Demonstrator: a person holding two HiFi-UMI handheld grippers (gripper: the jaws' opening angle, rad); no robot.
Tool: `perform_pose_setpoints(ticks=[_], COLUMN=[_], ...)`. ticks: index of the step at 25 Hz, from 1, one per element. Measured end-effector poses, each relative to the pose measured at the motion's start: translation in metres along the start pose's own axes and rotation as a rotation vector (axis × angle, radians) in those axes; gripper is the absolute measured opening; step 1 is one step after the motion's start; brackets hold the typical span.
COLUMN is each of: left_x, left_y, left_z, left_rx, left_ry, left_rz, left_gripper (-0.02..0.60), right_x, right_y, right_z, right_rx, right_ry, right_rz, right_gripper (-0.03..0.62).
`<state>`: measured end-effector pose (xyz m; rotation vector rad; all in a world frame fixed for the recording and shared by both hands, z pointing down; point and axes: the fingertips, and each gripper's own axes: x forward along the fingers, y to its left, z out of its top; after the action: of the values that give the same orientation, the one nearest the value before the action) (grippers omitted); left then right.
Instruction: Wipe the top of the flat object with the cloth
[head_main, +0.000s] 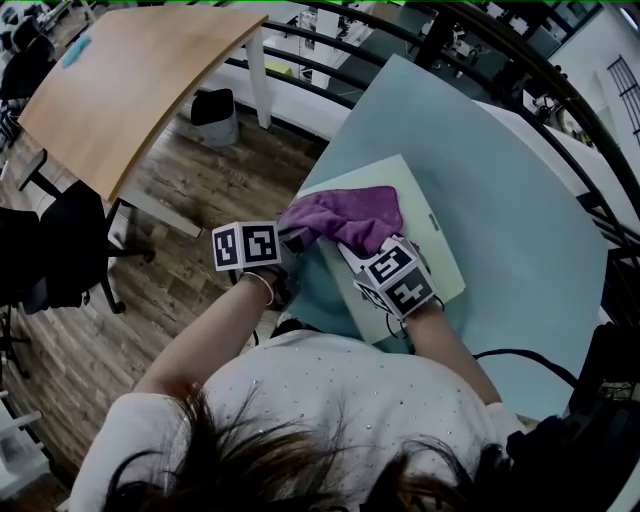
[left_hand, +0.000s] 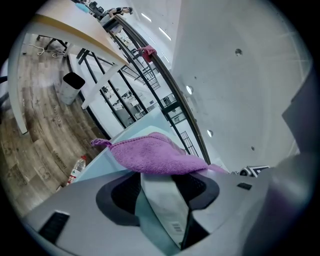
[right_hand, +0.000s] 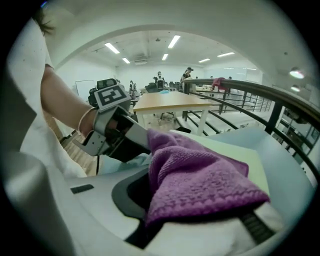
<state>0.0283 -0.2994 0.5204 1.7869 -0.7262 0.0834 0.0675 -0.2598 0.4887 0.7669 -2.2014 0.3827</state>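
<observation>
1. Wood-plank floor runs off to your left. On it stand a wooden table and a dark bin beside the table's white leg. A black railing curves behind the pale blue worktop.
2. On that worktop lies the flat object, a pale green slab set near the edge closest to you.
3. The purple cloth sits bunched on the flat object's top, toward its left side.
4. Your left tool meets the flat object at its left edge. The jaws stand wide, and the slab's edge, which carries a barcode label, fills the gap between them with a pad against it on each side.
5. Your right tool reaches in from the near side, angled downward and pinching the cloth. The fabric bulges out from between the jaws and drapes over them.
6. The two tools are close together, and the cloth's folded edge lies just past the left tool's tips.
7. A plastic bottle lies on the floor below the worktop's edge.
</observation>
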Motion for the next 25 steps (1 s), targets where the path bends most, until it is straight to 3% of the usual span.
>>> perform_pose_setpoints(ticks=[4, 7, 15, 25], left_x=[-0.001, -0.001, 0.001, 0.0], left_y=[0.0, -0.001, 0.0, -0.001], left_z=[0.0, 0.001, 0.001, 0.001], left_rx=[-0.001, -0.003, -0.007, -0.013], left_ry=[0.004, 0.004, 0.005, 0.006], left_rz=[-0.001, -0.003, -0.007, -0.008], left_gripper=[0.216, 0.216, 0.216, 0.216], right_x=[-0.009, -0.021, -0.062, -0.077], right_y=[-0.03, -0.058, -0.135, -0.162], right_z=[-0.008, -0.02, -0.063, -0.073], right_rx=[0.066, 0.082, 0.259, 0.393], right_ry=[-0.024, -0.02, -0.034, -0.05], right_rz=[-0.051, -0.153, -0.373, -0.473], right_gripper=[0.025, 0.025, 0.025, 0.025])
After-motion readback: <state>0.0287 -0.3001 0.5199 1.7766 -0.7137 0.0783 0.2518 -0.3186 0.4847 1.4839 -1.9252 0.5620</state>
